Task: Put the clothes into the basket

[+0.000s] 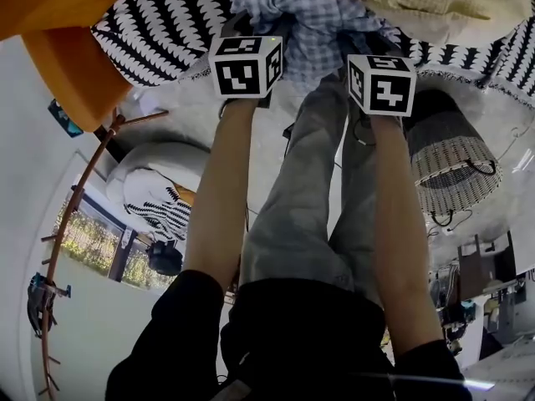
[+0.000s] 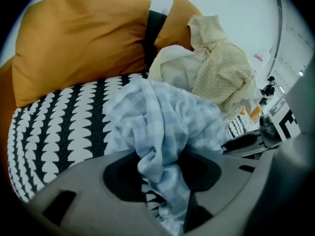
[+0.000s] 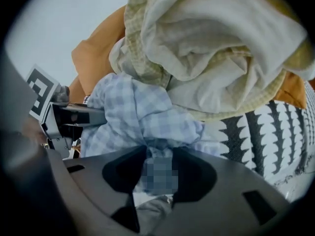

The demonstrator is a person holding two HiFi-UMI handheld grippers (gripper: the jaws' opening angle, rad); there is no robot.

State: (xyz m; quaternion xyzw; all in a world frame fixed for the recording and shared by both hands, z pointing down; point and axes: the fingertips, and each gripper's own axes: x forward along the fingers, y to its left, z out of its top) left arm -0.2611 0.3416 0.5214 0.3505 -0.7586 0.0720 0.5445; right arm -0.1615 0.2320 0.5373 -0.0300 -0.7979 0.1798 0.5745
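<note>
Shirt [image 2: 162, 117]: lt-blue check, crumpled

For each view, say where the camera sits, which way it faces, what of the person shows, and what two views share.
Left gripper view: on left tool, facing orange cushions; its jaws.
Right gripper view: on right tool, facing cream cloth; its jaws.
Head view: on the head, facing steeply down; forearms, legs, tools.
Shared: blue checked cloth, pinched by both.

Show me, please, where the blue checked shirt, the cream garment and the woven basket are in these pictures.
blue checked shirt [image 2: 162, 117]: left gripper view, its bunched middle folds.
cream garment [image 3: 216, 48]: right gripper view, its broad upper fold.
woven basket [image 1: 451, 161]: head view, its side wall.
</note>
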